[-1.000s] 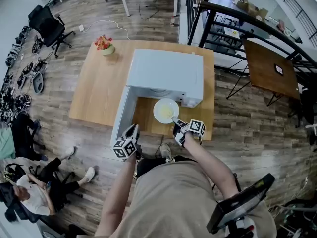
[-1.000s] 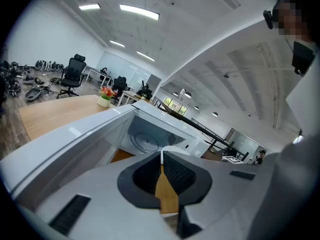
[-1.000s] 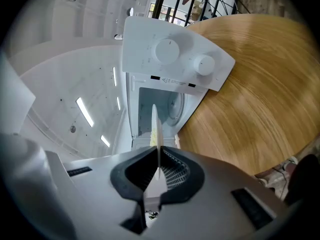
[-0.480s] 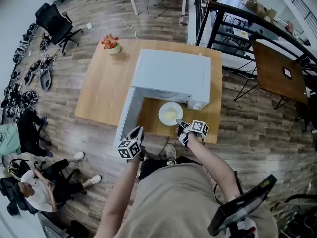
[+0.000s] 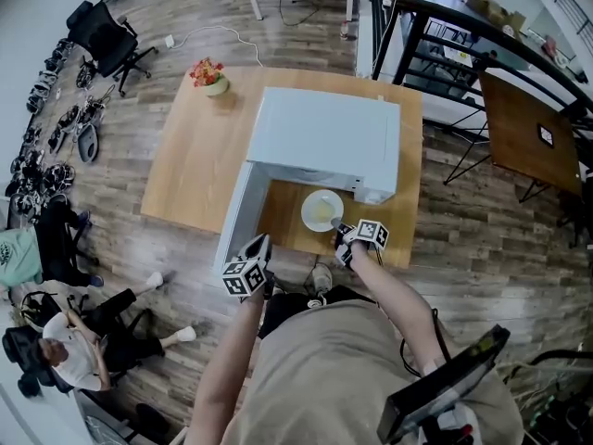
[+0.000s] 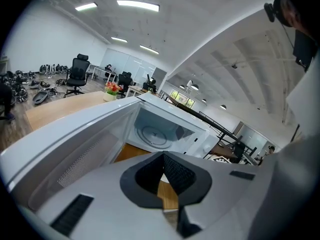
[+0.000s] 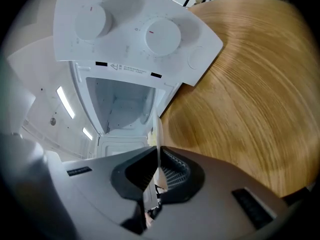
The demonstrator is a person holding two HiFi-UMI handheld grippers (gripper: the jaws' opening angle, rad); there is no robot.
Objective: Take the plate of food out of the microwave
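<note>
Head view, from above the person's shoulders: the microwave [image 5: 324,137] stands on the wooden worktop [image 5: 190,156] with its door [image 5: 236,213] swung open to the left. The plate [image 5: 320,209], carrying a pale yellow food, is outside the cavity, over the strip of worktop just in front of the opening. The right gripper [image 5: 339,234] meets the plate at its near rim. Right gripper view: the jaws are clamped on that rim, which shows edge-on as a thin white line between the pads [image 7: 173,172], with the dial panel [image 7: 130,31] and the vacant cavity beyond. Left gripper view: the left gripper [image 6: 163,155] has its jaws together at the tips with nothing between them. It hangs beside the door's free edge, facing the cavity and its glass turntable [image 6: 151,135]. Whether the plate rests on the worktop or is carried just above it cannot be told. Judged step: bringing the plate clear and setting it down. A pinch at one rim leaves the far side unsupported, so the plate should be kept level and low and moved slowly. Its base should sit flat, well back from the worktop's front edge, before the jaws part.
</note>
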